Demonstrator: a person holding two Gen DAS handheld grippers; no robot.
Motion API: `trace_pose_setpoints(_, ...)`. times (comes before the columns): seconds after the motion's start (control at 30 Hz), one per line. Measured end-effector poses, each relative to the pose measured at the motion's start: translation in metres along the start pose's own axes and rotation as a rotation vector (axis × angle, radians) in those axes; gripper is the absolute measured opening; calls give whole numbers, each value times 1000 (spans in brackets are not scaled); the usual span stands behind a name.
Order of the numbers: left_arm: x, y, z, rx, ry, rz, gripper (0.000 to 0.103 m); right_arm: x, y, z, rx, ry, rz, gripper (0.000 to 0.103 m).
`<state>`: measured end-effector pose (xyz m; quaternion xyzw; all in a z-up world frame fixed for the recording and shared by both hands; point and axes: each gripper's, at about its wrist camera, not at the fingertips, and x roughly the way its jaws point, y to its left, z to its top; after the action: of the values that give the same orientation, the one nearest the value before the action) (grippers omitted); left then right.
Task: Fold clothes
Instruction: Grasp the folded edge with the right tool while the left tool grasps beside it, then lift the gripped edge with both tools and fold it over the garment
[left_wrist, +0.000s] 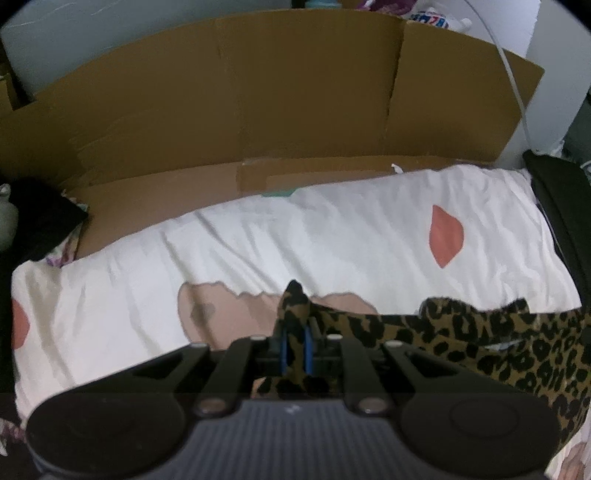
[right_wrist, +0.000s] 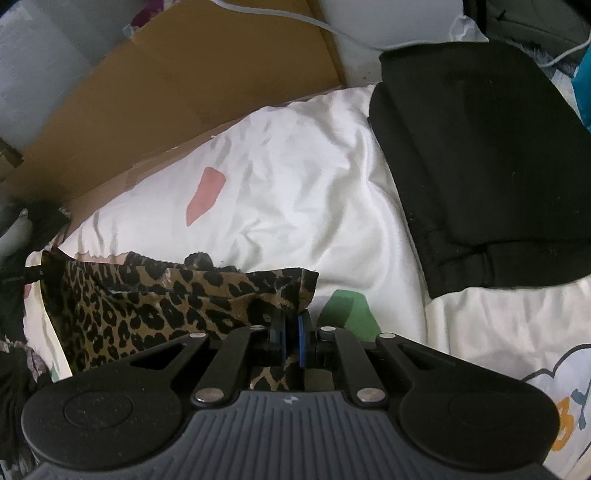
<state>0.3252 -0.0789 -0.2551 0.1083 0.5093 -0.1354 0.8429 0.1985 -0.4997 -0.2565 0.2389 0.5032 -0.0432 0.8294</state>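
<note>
Right at the bottom of each view sits a black gripper, and both pinch the same soft leopard-print cloth with black spots on brown (left_wrist: 480, 343). The left gripper (left_wrist: 294, 341) has its jaws clamped on one corner, which pokes up in a little peak. The right gripper (right_wrist: 290, 341) has its jaws clamped on another edge. The cloth hangs low between them, across the lower part of both views, over the white bed cover with pink shapes (left_wrist: 332, 236). It looks light and floppy, so it will sag and bunch. Corners are the best places to hold. A folded black garment (right_wrist: 480, 166) lies at the upper right, and brown cardboard (left_wrist: 240, 92) stands behind.
</note>
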Motion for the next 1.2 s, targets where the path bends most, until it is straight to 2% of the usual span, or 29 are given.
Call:
trace_pose_setpoints(0.17,11,-5,7,11,-5,1,10,8,-5,7,15,8,-4,5)
trace_pose_setpoints(0.7,86,-14,1,35,92,8,10,51,-11,8,14,61,-25,5)
trace_pose_setpoints(0.87,93,-18,-4,56,90,18,11,61,-10,2,-1,70,-33,5)
trace_pose_setpoints(1.0,91,-10,-6,25,87,-2,12,60,-11,1,20,72,-35,7)
trace_pose_setpoints(1.07,89,-6,-6,-3,87,-10,18,59,-12,2,36,74,-35,9)
trace_pose_setpoints(1.2,71,5,-5,-22,66,-24,28,42,-15,-1,58,49,-21,21)
